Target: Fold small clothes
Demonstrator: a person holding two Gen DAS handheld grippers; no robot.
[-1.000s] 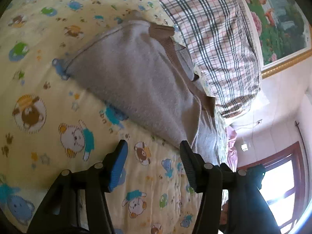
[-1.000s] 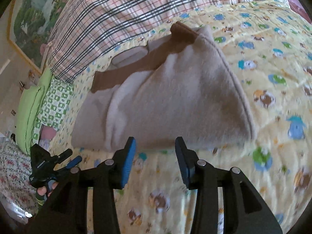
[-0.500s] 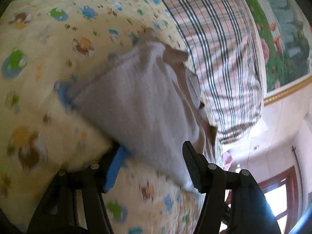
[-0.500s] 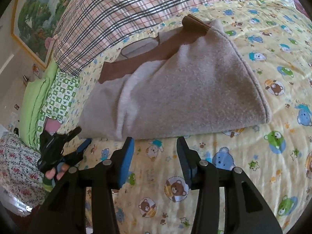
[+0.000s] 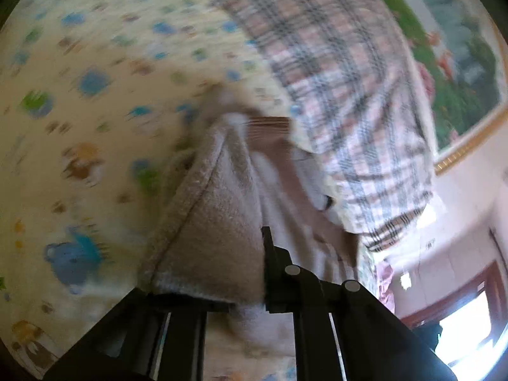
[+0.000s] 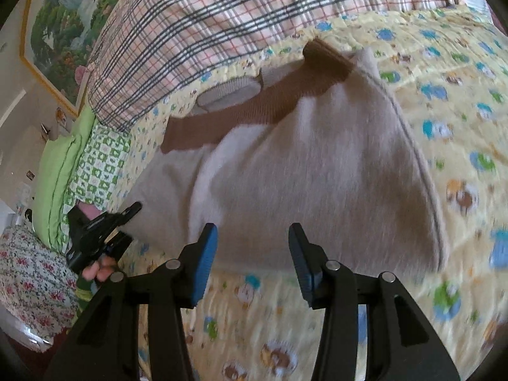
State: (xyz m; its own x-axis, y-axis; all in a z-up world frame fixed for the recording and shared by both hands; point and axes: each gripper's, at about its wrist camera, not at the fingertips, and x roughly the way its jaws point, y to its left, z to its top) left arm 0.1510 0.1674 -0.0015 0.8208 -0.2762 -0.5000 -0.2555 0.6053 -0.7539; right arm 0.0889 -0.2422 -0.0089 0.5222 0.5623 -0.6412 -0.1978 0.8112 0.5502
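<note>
A small beige fleece garment [image 6: 304,165] with a brown ribbed band [image 6: 254,108] lies folded on a yellow cartoon-print quilt [image 6: 454,101]. My right gripper [image 6: 253,263] is open and empty, its blue pads just short of the garment's near edge. My left gripper [image 5: 219,273] has the garment's corner [image 5: 216,228] between its jaws; the left finger is hidden under the cloth and the right finger [image 5: 270,254] lies against it. From the right wrist view the left gripper [image 6: 101,231] sits at the garment's left edge.
A pink plaid blanket [image 6: 241,19] lies bunched behind the garment. A green pillow [image 6: 60,171] and floral fabric [image 6: 31,279] are at the left. A framed landscape picture [image 5: 457,47] hangs on the wall, and a window [image 5: 466,327] is at the side.
My left gripper has moved forward onto the garment's corner, which now lies between its jaws. My right gripper has moved closer to the garment's near edge and stays open.
</note>
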